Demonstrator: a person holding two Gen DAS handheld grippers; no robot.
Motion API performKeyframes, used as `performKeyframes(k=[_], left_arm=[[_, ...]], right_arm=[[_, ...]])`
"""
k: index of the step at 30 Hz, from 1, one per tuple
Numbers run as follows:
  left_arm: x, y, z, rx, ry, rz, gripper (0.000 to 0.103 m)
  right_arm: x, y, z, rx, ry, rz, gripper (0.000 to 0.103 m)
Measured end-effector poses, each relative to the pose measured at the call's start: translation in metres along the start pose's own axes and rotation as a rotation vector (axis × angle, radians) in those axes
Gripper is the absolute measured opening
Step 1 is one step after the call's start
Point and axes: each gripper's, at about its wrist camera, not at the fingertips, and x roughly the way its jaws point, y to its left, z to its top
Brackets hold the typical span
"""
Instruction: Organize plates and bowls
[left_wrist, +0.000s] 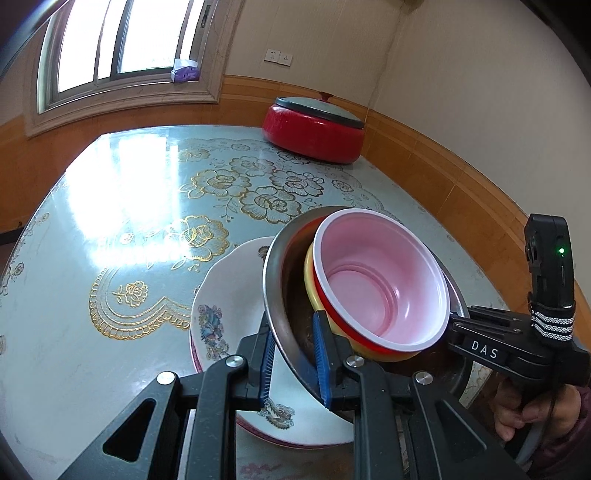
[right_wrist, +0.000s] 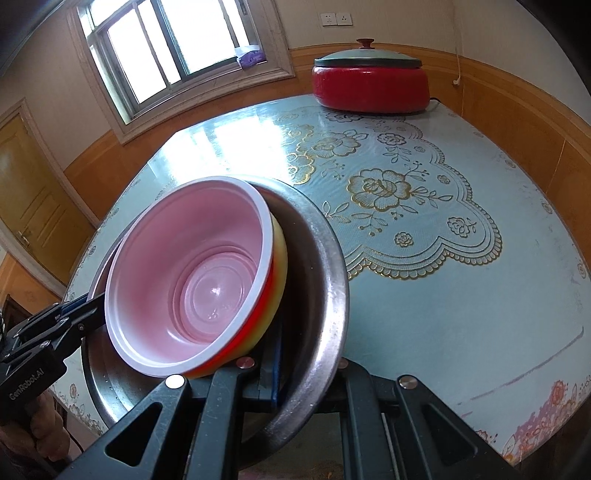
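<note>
A steel bowl (left_wrist: 275, 291) holds a yellow bowl (left_wrist: 309, 280) with a red bowl with a pink inside (left_wrist: 380, 280) nested in it. My left gripper (left_wrist: 293, 360) is shut on the steel bowl's left rim, one blue pad on each side. My right gripper (right_wrist: 295, 373) is shut on the opposite rim of the steel bowl (right_wrist: 325, 288); it shows in the left wrist view too (left_wrist: 458, 321). The stack is held tilted above a white floral plate (left_wrist: 229, 295) on the table. The red bowl (right_wrist: 184, 269) and yellow bowl (right_wrist: 279, 254) lean left in the right wrist view.
A red electric pot with a grey lid (left_wrist: 314, 127) stands at the table's far edge near the wall; it is also in the right wrist view (right_wrist: 369, 83). The table has a blue cloth with gold flowers (right_wrist: 424, 206). A window (left_wrist: 122, 40) is behind.
</note>
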Motion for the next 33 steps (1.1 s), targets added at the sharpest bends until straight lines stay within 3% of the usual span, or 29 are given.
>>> performKeyframes(k=[7,17,26,33], left_arm=[[0.005,0.012,-0.004,0.008,0.021,-0.007,0.021],[0.015,0.022,0.017,0.033,0.065,-0.091,0.02],[0.027,0.041,0.007,-0.054,0.11,-0.019,0.017],[0.024,0.045,0.005,-0.1,0.092,0.022,0.016]], right_arm=[[-0.001,0.011,-0.003,0.01,-0.01,-0.031,0.008],[-0.007,0.015,0.017,0.031,0.0,-0.067,0.009],[0.019,0.023,0.012,-0.005,0.069,-0.013,0.011],[0.035,0.026,0.012,-0.076,0.113,0.027,0.013]])
